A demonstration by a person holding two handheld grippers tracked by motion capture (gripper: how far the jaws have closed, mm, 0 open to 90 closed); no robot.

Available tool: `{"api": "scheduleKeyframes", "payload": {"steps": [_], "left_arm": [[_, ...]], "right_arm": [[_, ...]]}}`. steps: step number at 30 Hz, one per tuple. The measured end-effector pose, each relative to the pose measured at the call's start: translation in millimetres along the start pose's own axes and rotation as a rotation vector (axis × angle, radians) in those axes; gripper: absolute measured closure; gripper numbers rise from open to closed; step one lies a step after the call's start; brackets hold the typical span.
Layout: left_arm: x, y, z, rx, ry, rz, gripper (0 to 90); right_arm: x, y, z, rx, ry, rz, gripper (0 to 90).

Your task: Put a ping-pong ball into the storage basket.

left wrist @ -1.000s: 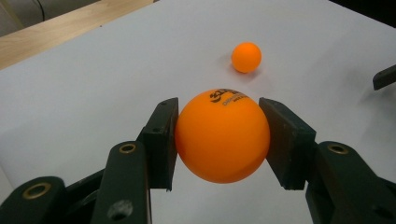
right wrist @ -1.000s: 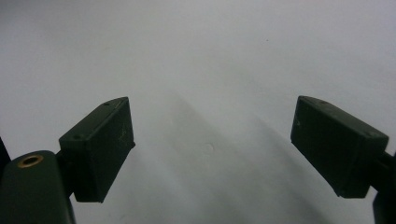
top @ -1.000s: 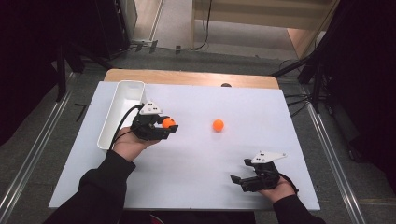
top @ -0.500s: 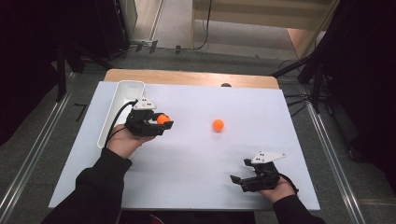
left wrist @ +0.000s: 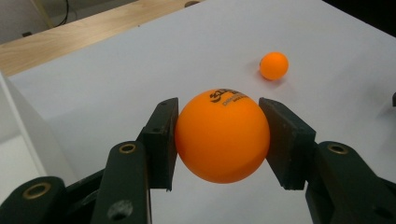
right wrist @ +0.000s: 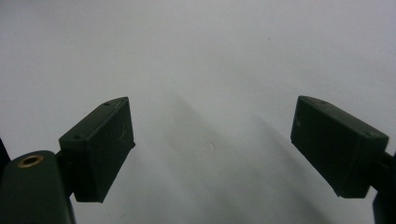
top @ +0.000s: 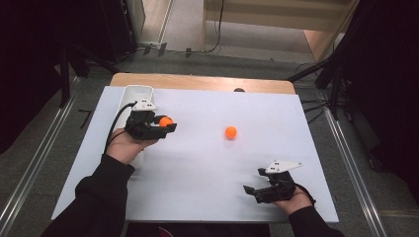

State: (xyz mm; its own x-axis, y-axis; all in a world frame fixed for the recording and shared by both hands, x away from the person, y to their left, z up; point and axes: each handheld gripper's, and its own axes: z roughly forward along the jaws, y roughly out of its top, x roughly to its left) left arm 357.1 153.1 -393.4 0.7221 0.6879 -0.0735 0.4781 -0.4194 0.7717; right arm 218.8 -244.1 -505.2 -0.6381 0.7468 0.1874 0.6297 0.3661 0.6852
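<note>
My left gripper point(top: 165, 124) is shut on an orange ball point(top: 165, 121), held a little above the white table beside the white tray point(top: 137, 92). In the left gripper view the ball point(left wrist: 222, 136) sits squeezed between both black pads point(left wrist: 161, 140). A second orange ball point(top: 230, 132) lies loose on the table's middle, to the right of the held one; the left gripper view has it farther off point(left wrist: 273, 65). My right gripper point(top: 253, 190) rests near the front right edge of the table. In the right gripper view point(right wrist: 212, 149) its jaws stand wide apart with nothing between them.
The long white tray runs along the left side of the white table point(top: 207, 163). A strip of bare wood point(top: 197, 82) shows at the table's far edge. Dark stands and cables line the floor at both sides.
My left hand has drifted toward the left and slightly up with the orange ball, now closer to the tray. The right hand and the loose ball have stayed where they were.
</note>
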Motion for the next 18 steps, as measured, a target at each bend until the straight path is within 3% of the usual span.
{"api": "scheduleKeyframes", "payload": {"steps": [18], "left_arm": [[15.3, -1.0, -8.3, -0.005, 0.033, -0.028, 50.1]], "right_arm": [[0.1, -0.1, -0.1, -0.002, 0.000, 0.001, 11.8]]}}
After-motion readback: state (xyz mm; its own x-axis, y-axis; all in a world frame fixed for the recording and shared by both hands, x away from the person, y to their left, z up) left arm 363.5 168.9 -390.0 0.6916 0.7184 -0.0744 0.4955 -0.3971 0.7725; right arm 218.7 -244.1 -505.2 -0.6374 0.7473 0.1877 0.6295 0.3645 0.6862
